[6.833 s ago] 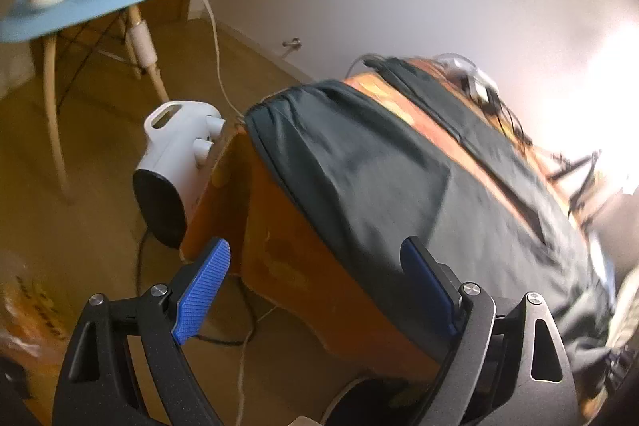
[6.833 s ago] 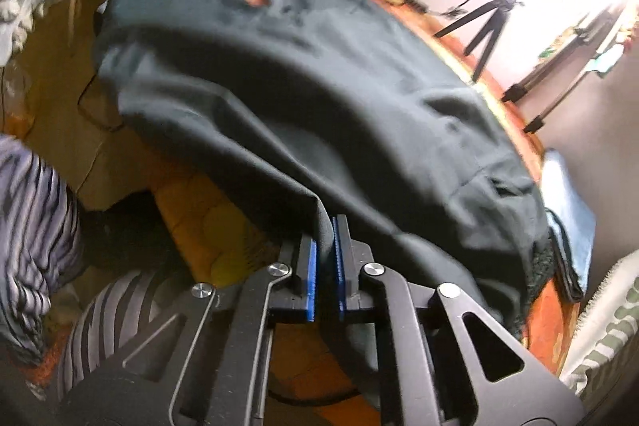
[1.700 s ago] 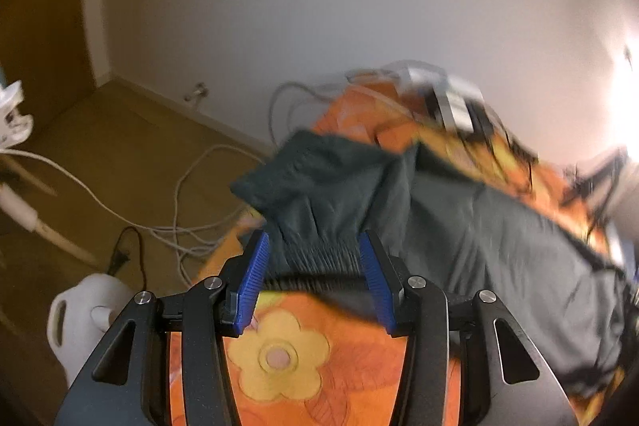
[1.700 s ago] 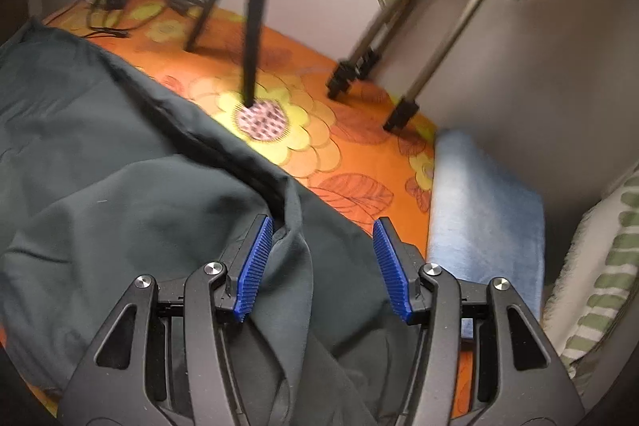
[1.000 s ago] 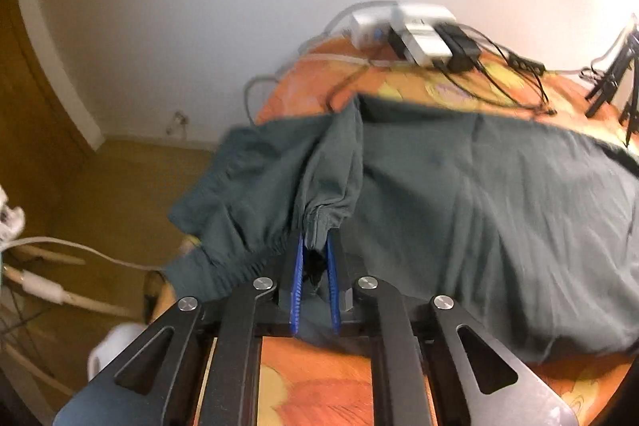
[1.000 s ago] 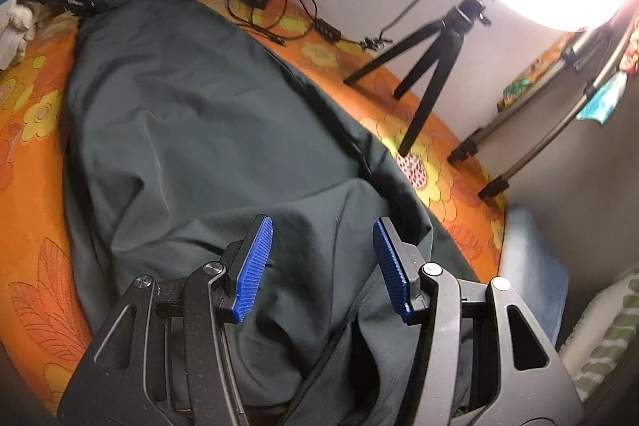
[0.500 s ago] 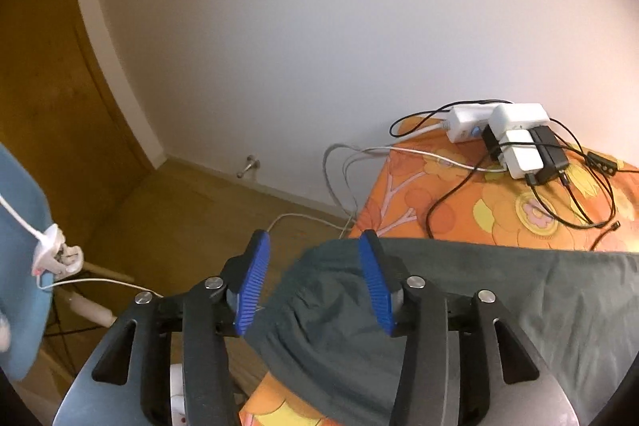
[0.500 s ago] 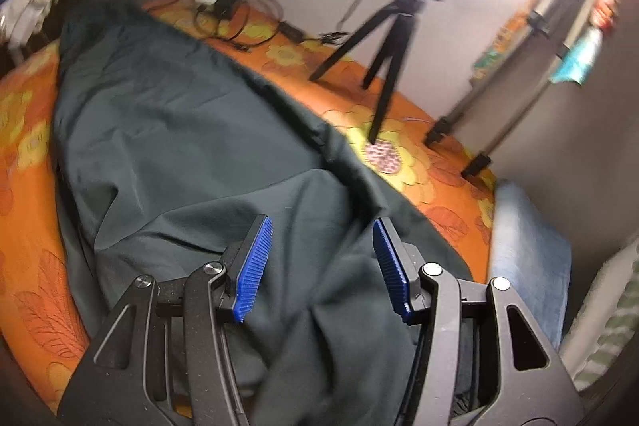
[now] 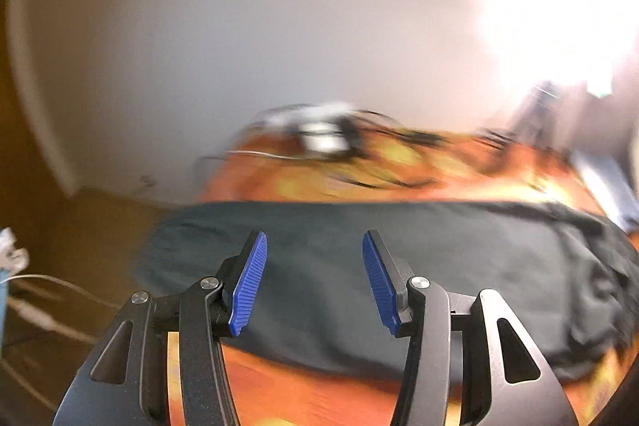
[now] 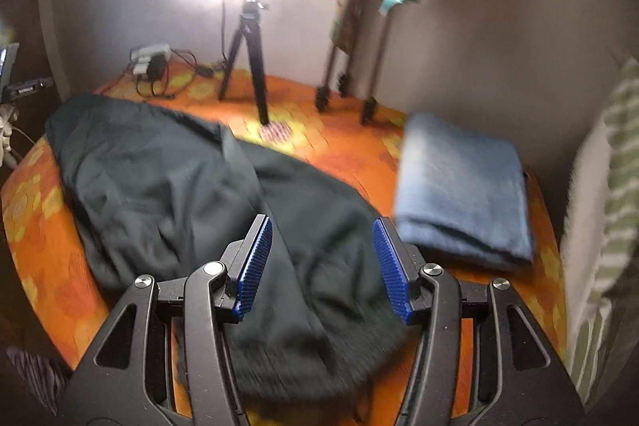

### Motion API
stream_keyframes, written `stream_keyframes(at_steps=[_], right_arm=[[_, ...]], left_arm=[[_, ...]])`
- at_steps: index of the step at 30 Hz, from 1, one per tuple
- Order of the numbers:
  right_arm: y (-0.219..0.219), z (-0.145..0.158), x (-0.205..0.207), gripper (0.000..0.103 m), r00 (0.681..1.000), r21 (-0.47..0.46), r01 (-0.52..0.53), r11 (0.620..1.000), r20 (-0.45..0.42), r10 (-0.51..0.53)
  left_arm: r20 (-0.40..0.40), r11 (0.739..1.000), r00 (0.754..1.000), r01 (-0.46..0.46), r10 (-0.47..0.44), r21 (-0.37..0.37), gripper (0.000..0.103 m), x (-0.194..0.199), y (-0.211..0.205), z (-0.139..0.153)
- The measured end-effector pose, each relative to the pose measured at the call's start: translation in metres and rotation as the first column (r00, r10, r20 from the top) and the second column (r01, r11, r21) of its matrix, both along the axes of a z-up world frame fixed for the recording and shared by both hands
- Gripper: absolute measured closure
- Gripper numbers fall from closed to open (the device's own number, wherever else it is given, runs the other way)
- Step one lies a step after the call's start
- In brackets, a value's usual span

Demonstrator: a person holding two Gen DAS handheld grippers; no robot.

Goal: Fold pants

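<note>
Dark grey-green pants [image 9: 419,266] lie spread across the orange flowered table [image 9: 299,390], also seen in the right wrist view [image 10: 167,170], with one leg end rumpled near the front edge. My left gripper [image 9: 314,282] is open and empty, held above the pants near their left end. My right gripper [image 10: 322,264] is open and empty, above the rumpled leg end at the right. Both views are blurred by motion.
A folded blue cloth [image 10: 463,186] lies on the table right of the pants. Tripods [image 10: 249,66] and a bright lamp stand at the back. Power strips and cables [image 9: 323,134] lie at the far edge. A striped green-white cloth [image 10: 607,206] hangs at right.
The left gripper, shut on the waistband a second ago, let go and pulled back and up. The right gripper stayed open and swung right, bringing the blue cloth into view.
</note>
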State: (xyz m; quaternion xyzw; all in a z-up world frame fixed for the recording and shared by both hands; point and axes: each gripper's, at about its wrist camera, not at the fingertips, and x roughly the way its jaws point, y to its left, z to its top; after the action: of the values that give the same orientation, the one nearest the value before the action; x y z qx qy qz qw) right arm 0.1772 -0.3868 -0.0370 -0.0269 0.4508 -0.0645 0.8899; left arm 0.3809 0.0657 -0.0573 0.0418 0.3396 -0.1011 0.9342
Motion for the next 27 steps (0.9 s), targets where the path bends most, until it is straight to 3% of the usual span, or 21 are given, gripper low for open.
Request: stream_keyframes(at_steps=[5,10,14,16,21,23,27], right_arm=[[-0.023,-0.01,-0.053,0.048,0.999,-0.014,-0.003,1.0,-0.036,0.003],[-0.02,-0.017,-0.089,0.048,0.992,0.021,-0.121,0.992,-0.034,0.122],[0.009,-0.03,-0.102,0.046,0.967,-0.026,-0.248,0.968,-0.063,0.246],[0.02,-0.038,-0.106,0.034,0.955,-0.05,-0.291,0.955,-0.073,0.287],[0.04,-0.056,-0.113,0.032,0.921,-0.136,-0.389,0.911,-0.097,0.378],[0.033,-0.057,-0.111,0.032,0.929,-0.126,-0.368,0.921,-0.091,0.358],[-0.017,-0.05,-0.1,0.032,0.975,0.065,-0.214,0.975,-0.044,0.217]], left_arm=[[-0.058,0.974,0.972,0.225,-0.227,-0.027,0.054,-0.049,-0.087,-0.01],[-0.145,0.919,0.907,0.391,-0.395,-0.054,0.054,-0.089,-0.156,-0.027],[-0.17,0.88,0.864,0.472,-0.474,-0.054,0.054,-0.117,-0.192,-0.033],[-0.179,0.868,0.85,0.493,-0.496,-0.063,0.054,-0.128,-0.204,-0.032],[-0.184,0.83,0.811,0.555,-0.556,-0.063,0.054,-0.147,-0.24,-0.027],[-0.201,0.804,0.78,0.589,-0.592,-0.081,0.054,-0.156,-0.255,-0.027],[-0.253,0.747,0.707,0.652,-0.66,-0.129,0.054,-0.174,-0.284,-0.031]])
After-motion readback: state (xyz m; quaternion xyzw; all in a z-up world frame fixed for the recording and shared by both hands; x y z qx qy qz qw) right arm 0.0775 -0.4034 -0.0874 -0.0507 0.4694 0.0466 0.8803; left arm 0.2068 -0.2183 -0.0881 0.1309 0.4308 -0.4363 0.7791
